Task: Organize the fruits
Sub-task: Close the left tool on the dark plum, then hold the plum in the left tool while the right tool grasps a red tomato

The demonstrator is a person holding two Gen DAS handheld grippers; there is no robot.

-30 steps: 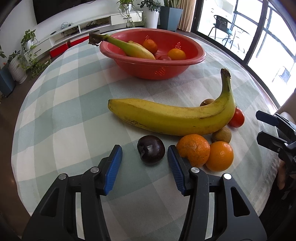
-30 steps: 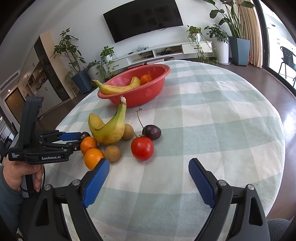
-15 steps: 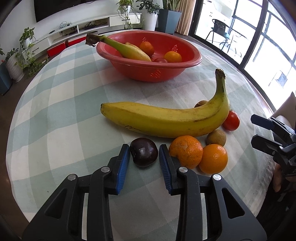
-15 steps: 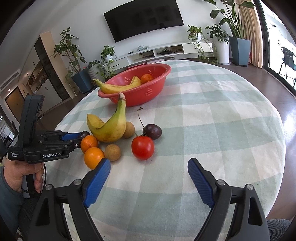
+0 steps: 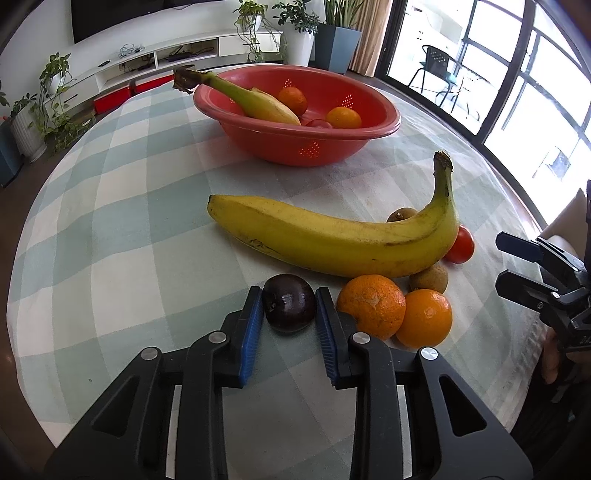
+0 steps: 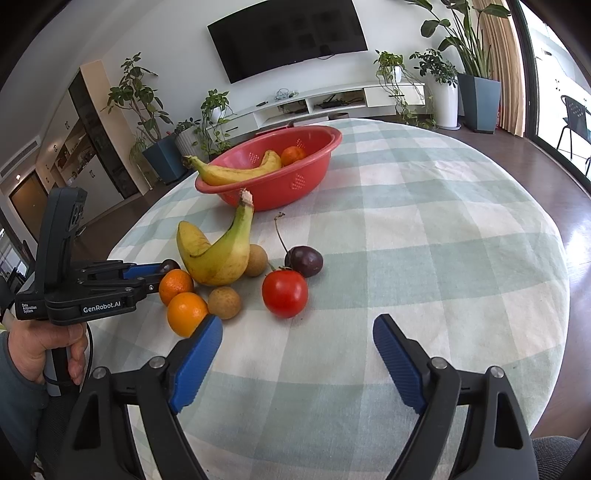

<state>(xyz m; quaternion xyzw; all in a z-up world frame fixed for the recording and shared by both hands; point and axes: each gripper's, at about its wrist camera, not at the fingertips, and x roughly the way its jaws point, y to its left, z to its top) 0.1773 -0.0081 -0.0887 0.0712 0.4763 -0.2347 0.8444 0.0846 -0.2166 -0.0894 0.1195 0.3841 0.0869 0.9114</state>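
— On the checked counter (image 5: 110, 206), near edge: left gripper (image 5: 289, 308) closed onto a dark plum (image 5: 290, 308), blue fingers (image 5: 251, 325) pressed against both its sides, fruit resting on the cloth.

— And crowding it?

— Just right of the grip, a rough-skinned orange (image 5: 371, 312) touching a smoother orange (image 5: 424, 317); behind those, a brown longan (image 5: 429, 277). Directly ahead, lying across the way to the bowl, a long banana (image 5: 332, 243), with a red tomato (image 5: 461, 244) and a second longan (image 5: 400, 214) peeking from behind its curved end.

— Farther back?

— Red colander bowl (image 5: 295, 144) well beyond the banana, already holding another banana (image 5: 258, 103), two oranges and something red, partly hidden.

— Other side?

— Right gripper (image 6: 297, 354) spread wide with nothing between its fingers (image 6: 195, 354), hovering low at the counter's near edge, pointed toward the tomato (image 6: 285, 293). Just past the tomato, a stemmed dark cherry (image 6: 304, 260). To the left in the right wrist view, the left gripper (image 6: 162, 267) reaching in level with the cluster, a hand (image 6: 40, 339) wrapped around its handle.

— Background?

— Wall-mounted television (image 6: 288, 33), low white media shelf, potted plants.
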